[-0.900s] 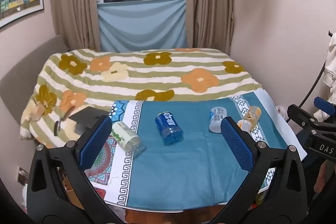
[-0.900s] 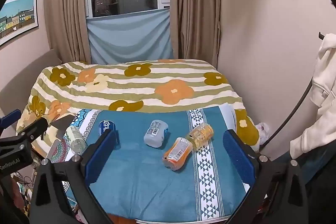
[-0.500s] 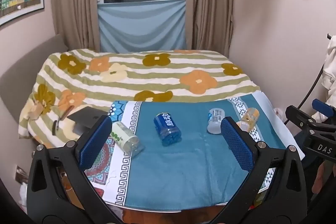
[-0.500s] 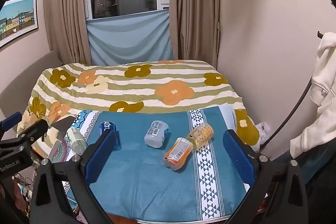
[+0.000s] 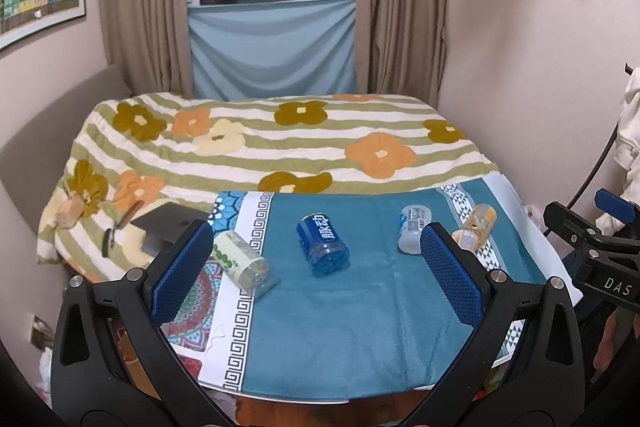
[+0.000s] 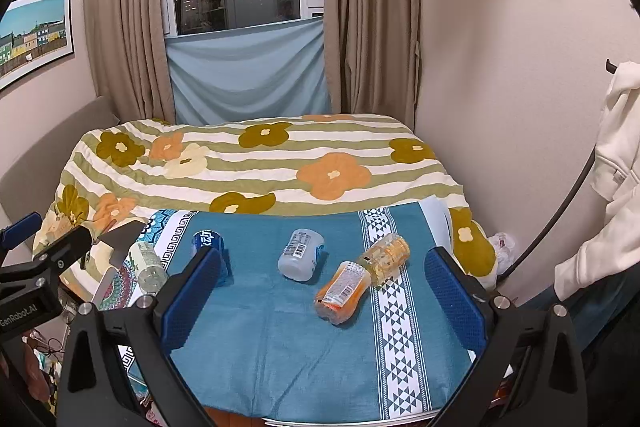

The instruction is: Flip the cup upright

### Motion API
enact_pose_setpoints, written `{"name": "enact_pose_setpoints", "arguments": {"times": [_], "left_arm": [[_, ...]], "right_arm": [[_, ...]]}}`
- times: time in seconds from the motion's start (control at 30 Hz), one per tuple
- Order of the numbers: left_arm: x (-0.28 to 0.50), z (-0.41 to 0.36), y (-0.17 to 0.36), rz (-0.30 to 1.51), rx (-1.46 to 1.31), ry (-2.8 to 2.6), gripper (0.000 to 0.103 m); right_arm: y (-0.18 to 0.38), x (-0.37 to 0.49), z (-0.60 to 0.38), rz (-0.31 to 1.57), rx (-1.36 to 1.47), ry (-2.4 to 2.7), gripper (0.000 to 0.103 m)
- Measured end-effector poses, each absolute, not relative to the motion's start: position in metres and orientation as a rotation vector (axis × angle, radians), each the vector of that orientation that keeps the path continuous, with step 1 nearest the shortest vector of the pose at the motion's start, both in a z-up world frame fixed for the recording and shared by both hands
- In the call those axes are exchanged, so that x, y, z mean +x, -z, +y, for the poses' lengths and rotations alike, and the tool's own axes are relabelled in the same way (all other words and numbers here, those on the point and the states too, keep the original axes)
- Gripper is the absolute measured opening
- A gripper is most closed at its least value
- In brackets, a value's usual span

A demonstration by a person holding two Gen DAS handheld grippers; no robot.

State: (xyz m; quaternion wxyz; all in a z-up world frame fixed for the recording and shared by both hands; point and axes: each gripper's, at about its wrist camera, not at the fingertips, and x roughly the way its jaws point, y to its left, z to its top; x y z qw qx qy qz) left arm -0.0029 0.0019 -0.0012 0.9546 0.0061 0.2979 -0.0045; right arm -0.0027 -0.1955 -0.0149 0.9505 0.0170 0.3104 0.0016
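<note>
A: Step in hand? I'd log it as approach, nothing gripped. The left gripper (image 5: 316, 263) stands with jaws spread wide and nothing between them; the right gripper (image 6: 322, 291) is the same, wide apart and bare. Both hang above the near edge of the teal cloth (image 5: 360, 327).

B: Agreed. Where are the cups?

A: All lying on their sides, on the cloth. Taking the blue cup (image 5: 322, 245) as landmark: it lies near the cloth's middle. The green cup (image 5: 242, 263) lies to its left, across the cloth's patterned border. The grey cup (image 6: 301, 255) lies to its right, and the orange cup (image 6: 340, 291) further right again, nearer us. A fifth, the amber cup (image 6: 386, 257), touches or nearly touches the orange one's far end; I can't tell which.

B: Count, then?

A: Five cups, none upright. Two grippers. One cloth, over one flowered blanket (image 5: 280, 147). One dark flat thing (image 5: 168, 223) left of the green cup; can't identify it.

B: Next move?

A: My judgement: pick one cup, likely the blue for the left or the orange for the right, since each sits about centred in that view. Descend, straddle its body, close, then rotate it onto its base. The orange cup's neighbour may get knocked.
</note>
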Motion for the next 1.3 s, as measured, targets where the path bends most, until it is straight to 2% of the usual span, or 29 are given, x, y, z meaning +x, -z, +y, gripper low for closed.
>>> {"name": "enact_pose_setpoints", "arguments": {"times": [1.3], "left_arm": [[-0.0051,0.0083,0.0041,0.614,-0.007,0.009,0.103]], "right_arm": [[0.0146,-0.0040,-0.1915,0.630,0.036,-0.004,0.102]]}}
